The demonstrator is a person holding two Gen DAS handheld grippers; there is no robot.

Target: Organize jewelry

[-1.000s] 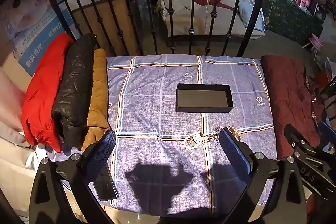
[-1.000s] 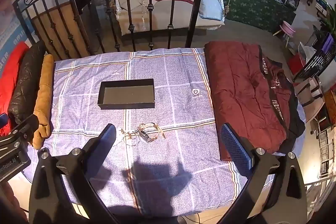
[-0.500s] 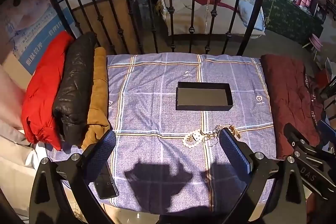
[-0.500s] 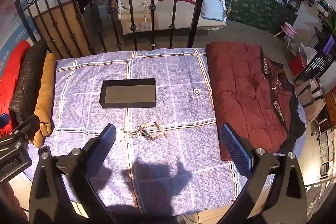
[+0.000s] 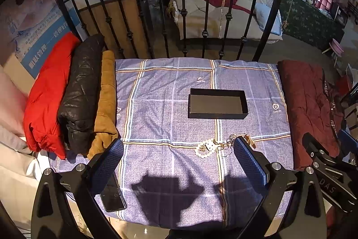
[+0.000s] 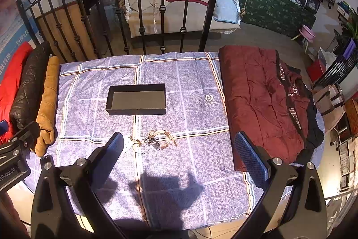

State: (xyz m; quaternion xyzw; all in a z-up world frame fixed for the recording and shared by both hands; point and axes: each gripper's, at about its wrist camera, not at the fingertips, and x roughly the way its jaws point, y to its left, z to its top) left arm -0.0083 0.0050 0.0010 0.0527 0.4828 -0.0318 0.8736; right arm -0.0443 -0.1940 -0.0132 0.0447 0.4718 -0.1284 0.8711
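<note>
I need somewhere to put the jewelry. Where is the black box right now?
The black box lies open and empty mid-bedspread in both views, just beyond the jewelry pile, toward the iron railing.

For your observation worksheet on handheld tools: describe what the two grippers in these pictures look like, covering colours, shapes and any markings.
Both grippers look alike. The left gripper has two black angular arms with silver bolts, ending in flat rectangular fingers faced with blue, finely textured pads. The right gripper has the same build. White lettering, partly cut off, marks each body where it shows at the edge of the other's view.

Furnished showroom: iron bedstead (image 5: 170, 15), swing bed (image 6: 179, 3)
</note>
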